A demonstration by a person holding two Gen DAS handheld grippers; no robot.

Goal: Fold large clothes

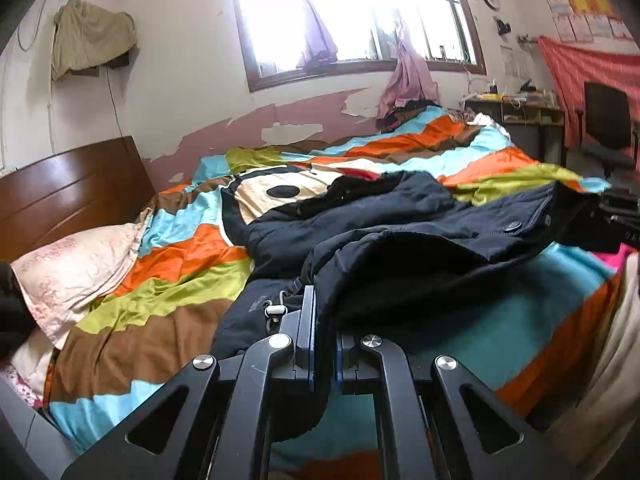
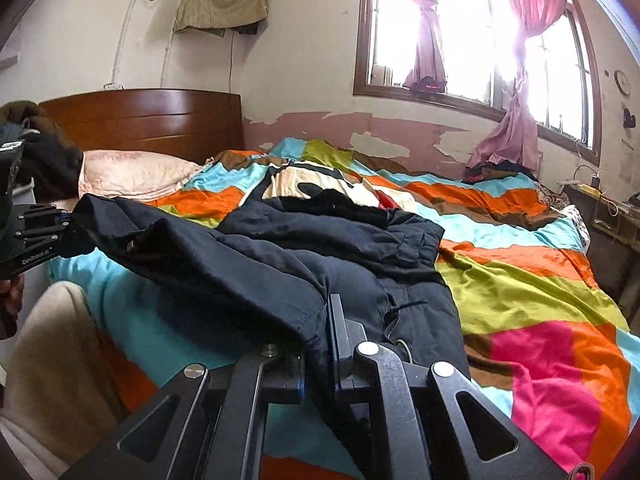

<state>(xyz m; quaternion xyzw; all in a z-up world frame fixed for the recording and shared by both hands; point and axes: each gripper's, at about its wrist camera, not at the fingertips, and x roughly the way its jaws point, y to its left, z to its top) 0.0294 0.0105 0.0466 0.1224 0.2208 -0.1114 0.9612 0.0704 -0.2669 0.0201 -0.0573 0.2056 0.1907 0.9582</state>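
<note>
A large dark navy jacket point(image 1: 400, 220) lies across the striped quilt point(image 1: 180, 256) of the bed. My left gripper point(image 1: 325, 320) is shut on a fold of the jacket's near edge, which drapes over the jaws. In the right wrist view the same jacket point(image 2: 304, 248) is lifted off the bed at its near edge, and my right gripper point(image 2: 316, 332) is shut on its hem. The other gripper point(image 2: 44, 228) shows at the left edge, holding the jacket's far corner. A snap button point(image 1: 512, 225) and a drawcord point(image 2: 404, 308) are visible.
A wooden headboard point(image 2: 152, 120) and a pink pillow point(image 2: 132, 174) stand at the bed's head. A window with pink curtains point(image 2: 472, 36) fills the far wall. A desk point(image 1: 516, 114) and a dark chair point(image 1: 608, 128) stand beyond the foot. A person's light trouser leg point(image 2: 52, 360) is by the bedside.
</note>
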